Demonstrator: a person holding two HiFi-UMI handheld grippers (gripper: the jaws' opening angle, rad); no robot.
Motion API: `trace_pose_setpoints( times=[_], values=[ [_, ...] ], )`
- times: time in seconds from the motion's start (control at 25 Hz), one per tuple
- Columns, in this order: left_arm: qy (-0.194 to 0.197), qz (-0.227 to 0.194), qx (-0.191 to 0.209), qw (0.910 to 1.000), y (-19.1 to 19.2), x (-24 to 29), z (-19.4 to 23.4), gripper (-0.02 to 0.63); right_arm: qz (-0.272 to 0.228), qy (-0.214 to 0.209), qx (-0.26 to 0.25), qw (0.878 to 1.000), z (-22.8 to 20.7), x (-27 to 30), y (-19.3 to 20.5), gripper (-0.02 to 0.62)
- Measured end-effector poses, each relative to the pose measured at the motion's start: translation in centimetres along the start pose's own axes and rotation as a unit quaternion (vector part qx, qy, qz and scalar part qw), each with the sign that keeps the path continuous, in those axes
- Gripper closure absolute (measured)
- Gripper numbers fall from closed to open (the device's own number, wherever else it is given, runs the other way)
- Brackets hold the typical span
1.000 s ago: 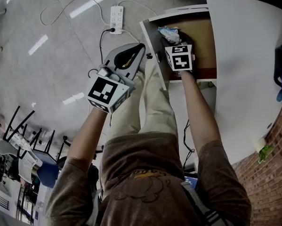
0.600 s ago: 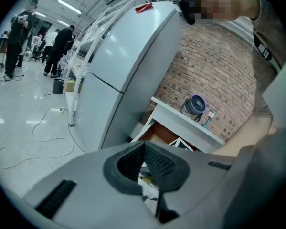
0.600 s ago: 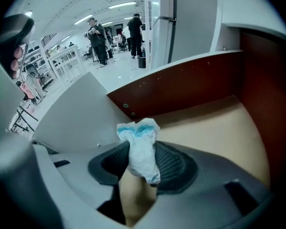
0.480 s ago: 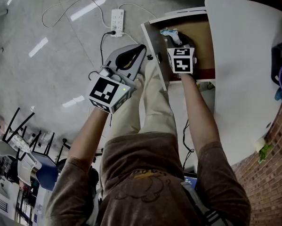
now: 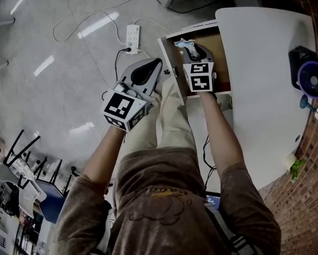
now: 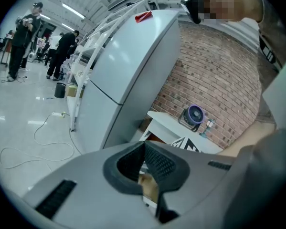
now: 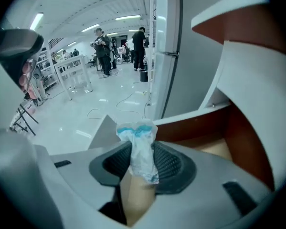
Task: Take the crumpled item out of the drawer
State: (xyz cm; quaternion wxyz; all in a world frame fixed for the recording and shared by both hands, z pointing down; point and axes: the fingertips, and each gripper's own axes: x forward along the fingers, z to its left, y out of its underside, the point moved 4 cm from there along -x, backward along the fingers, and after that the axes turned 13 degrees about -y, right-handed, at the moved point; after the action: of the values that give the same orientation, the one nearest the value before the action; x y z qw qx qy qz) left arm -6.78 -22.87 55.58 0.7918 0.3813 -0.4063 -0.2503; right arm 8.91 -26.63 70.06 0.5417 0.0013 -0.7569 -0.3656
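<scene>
The crumpled item (image 5: 183,42), a white and blue wrapper, sticks up between the pads of my right gripper (image 5: 192,50) over the far left corner of the open wooden drawer (image 5: 220,42). The right gripper view shows the wrapper (image 7: 141,149) pinched between the closing jaws of this gripper (image 7: 142,157), with the drawer wall (image 7: 195,128) behind. My left gripper (image 5: 152,66) hovers outside the drawer, beside its left wall, above the person's leg. In its own view the left gripper (image 6: 143,149) has its pads together with nothing between them.
A white table top (image 5: 265,78) covers the drawer's right side and carries a small fan (image 5: 311,78). On the floor to the left lie a power strip (image 5: 131,33) and cables. A tall grey refrigerator (image 6: 128,70) stands past the table. People stand far off.
The right gripper's jaws have come together on the wrapper, which earlier lay loose in the drawer's corner in front of them. The left gripper has barely moved.
</scene>
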Motion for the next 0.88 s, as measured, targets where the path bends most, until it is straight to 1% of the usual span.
trace_pose_setpoints(
  times=[0.2,0.44,0.68,0.88],
  values=[
    [0.000,-0.008,0.002,1.0000,-2.0,-1.9,-0.7,0.598,-0.040,-0.005,-0.017,0.999,1.6,-3.0,-4.2,0.454],
    [0.000,-0.028,0.015,0.9995,-5.9,-4.4,-1.2,0.598,-0.092,-0.007,-0.033,0.995,4.0,-7.6,-9.5,0.459],
    [0.005,-0.049,0.030,0.9983,-10.1,-6.7,-1.5,0.598,-0.148,-0.001,-0.044,0.988,5.6,-12.8,-14.6,0.460],
    [0.012,-0.059,0.033,0.9977,-13.0,-8.9,-3.0,0.598,-0.190,0.010,-0.051,0.980,6.3,-18.2,-18.0,0.462]
  ],
)
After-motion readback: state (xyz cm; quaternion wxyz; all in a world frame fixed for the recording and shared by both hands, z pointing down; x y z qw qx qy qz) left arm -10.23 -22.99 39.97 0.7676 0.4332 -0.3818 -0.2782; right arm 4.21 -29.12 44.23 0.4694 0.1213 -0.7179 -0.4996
